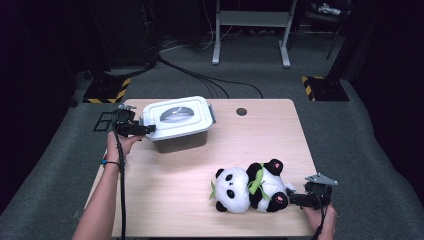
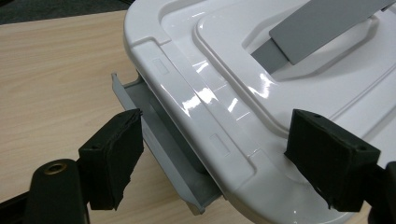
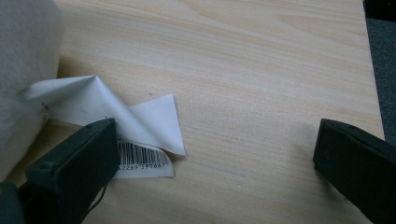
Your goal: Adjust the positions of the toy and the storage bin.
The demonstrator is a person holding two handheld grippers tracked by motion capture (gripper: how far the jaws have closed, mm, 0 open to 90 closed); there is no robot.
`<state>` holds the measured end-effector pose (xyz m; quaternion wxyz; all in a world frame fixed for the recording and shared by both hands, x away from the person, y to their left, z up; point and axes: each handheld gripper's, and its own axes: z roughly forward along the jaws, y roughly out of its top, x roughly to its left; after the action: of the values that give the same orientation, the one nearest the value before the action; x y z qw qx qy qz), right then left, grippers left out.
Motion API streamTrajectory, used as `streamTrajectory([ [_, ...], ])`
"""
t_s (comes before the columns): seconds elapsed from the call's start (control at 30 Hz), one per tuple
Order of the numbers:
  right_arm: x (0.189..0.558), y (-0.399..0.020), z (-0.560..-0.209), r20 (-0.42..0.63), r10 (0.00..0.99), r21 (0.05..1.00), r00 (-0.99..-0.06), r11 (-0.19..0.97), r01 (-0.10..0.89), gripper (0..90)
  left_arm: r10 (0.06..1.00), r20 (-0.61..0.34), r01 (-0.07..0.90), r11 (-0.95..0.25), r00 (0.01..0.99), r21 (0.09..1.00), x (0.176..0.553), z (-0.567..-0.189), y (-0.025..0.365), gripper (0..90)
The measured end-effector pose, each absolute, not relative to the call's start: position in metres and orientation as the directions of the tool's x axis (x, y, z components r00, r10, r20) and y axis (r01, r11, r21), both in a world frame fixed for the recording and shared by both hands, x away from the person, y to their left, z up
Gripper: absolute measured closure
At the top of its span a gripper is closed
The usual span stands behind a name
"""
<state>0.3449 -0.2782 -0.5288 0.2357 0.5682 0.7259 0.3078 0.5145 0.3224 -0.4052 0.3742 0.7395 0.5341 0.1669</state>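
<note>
The wooden table (image 1: 165,200) carries two things. At its far left stands the storage box (image 1: 181,141), grey-bodied under a glossy white lid (image 2: 299,93) with a grey handle (image 2: 317,28) folded flat into the lid's recess. At the near right lies the plush panda (image 1: 250,187), on its back with its long axis running left to right.

The left gripper (image 1: 142,129) sits at the box's left end, and this is the relation the coming move turns on: in the left gripper view the lid's end edge lies between the two black jaws, one jaw out over the table beside the box, the other above the lid. The jaws stand released, neither pad pressing on the plastic. The grey latch (image 2: 163,154) at that end hangs swung out and down below the lid's rim, so this end looks already unclipped, though the angle leaves me unsure. The left hand is by far the nearer to the box; closing on the rim and lifting seems the likely move, with nothing in the way.

The right gripper (image 1: 296,198) rests just right of the panda, its jaws wide apart and holding nothing. The panda's paper tag (image 3: 140,135), printed with a barcode, lies on the wood beside one jaw.
</note>
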Motion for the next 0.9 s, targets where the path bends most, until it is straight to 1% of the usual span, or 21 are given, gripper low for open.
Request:
streamTrajectory([
  [0.2,0.345,-0.278,-0.529,0.008,0.970,0.715,-0.244,0.165,0.680,0.0,0.905,-0.160,0.656,-0.153,0.393,0.739,0.517,-0.406,0.314,18.8],
  [0.37,0.345,-0.278,-0.529,0.008,0.970,0.715,-0.244,0.165,0.680,0.0,0.897,-0.152,0.657,-0.180,0.415,0.732,0.519,-0.405,0.309,18.8],
  [0.9,0.345,-0.279,-0.529,0.005,0.969,0.714,-0.247,0.170,0.679,0.0,0.872,-0.156,0.644,-0.212,0.465,0.735,0.527,-0.405,0.276,18.8],
])
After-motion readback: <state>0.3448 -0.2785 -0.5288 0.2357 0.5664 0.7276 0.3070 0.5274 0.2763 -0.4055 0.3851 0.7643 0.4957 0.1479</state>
